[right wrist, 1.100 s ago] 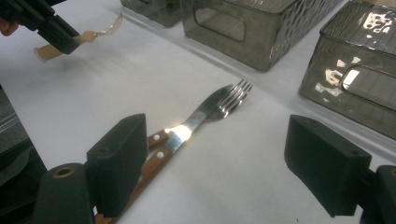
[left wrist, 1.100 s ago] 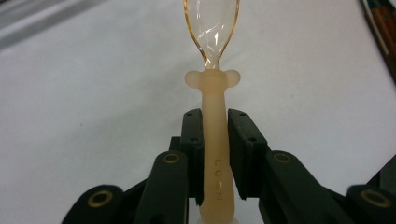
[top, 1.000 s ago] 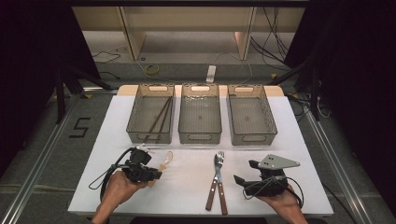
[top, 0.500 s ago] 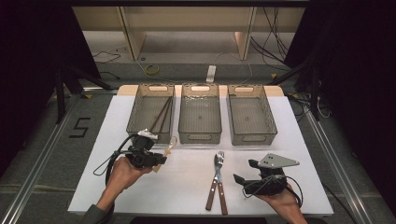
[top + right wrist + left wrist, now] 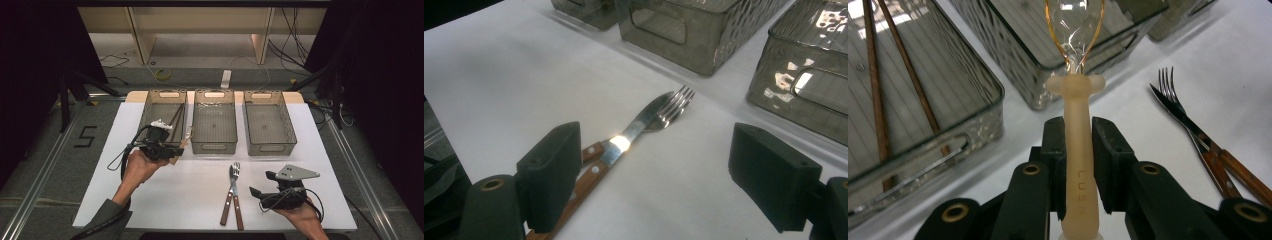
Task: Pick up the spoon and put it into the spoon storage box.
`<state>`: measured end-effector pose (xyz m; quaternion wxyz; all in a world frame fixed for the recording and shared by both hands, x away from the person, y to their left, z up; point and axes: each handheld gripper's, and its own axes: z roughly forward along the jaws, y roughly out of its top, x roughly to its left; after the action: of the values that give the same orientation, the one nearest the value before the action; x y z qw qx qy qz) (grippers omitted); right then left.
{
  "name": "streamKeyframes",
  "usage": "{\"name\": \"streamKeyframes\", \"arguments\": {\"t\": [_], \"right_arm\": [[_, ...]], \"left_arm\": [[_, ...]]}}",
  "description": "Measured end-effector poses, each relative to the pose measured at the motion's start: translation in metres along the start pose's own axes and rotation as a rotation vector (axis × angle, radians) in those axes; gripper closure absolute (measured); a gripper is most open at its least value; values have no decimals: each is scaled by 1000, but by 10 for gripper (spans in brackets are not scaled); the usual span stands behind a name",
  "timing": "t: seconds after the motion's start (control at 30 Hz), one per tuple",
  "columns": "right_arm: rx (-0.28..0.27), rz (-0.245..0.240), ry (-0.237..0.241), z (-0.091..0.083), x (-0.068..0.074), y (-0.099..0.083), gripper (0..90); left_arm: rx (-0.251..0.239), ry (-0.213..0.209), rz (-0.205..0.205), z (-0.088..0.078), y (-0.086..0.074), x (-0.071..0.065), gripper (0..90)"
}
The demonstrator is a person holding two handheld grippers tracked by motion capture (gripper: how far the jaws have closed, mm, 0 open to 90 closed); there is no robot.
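L tongs (image 5: 1079, 165) are clamped on the cream handle of a small spoon (image 5: 1077, 130) w/ a clear bowl and gold rim. The spoon is held off the counter (image 5: 200, 195), bowl pointing at the middle bin (image 5: 214, 145): in the high view it sits just off that bin's front-left corner, between it and the left bin (image 5: 150, 112). R tongs (image 5: 674, 175) stand wide apart w/ nothing between them, low over the counter, near-right of the middle bin, facing the fork (image 5: 674, 107) and knife (image 5: 634, 131).

Risks from here, as I judge it:

- Grip is only on the lower handle, so most of the spoon sticks out fwd. A bump on the middle bin's rim could lever it sideways or pull it out of the pads.
- Handle looks smooth and rounded, so it may roll or slide if the hand tilts fast.
- Wrong drop: the left bin already holds chopsticks (image 5: 177, 116), and the spoon is right at the gap between the two bins. Letting go early puts it on the counter or in w/ the chopsticks.
- Clear bowl is hard to see against the bin wall, so depth is easy to misjudge.
- Fork and knife lie overlapped, just near-right of the middle bin. If R tongs close there, they could catch both or push one away.
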<state>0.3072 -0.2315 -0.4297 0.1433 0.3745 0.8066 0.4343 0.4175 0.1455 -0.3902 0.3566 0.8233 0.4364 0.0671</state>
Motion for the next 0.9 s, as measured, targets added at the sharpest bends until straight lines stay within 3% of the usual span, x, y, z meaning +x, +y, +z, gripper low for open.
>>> {"name": "streamKeyframes", "arguments": {"t": [0.3, 0.57, 0.77, 0.9], "right_arm": [[0, 1, -1, 0, 0, 0, 223], [0, -1, 3, 1, 0, 0, 222], [-1, 0, 4, 0, 0, -1, 222], [0, -3, 7, 1, 0, -1, 221]], "left_arm": [[-19, 3, -5, 11, 21, 5, 763], [-51, 8, -49, 18, 39, 19, 763], [-49, 38, -31, 23, 51, 21, 763], [-66, 19, -55, 27, 57, 23, 763]]}}
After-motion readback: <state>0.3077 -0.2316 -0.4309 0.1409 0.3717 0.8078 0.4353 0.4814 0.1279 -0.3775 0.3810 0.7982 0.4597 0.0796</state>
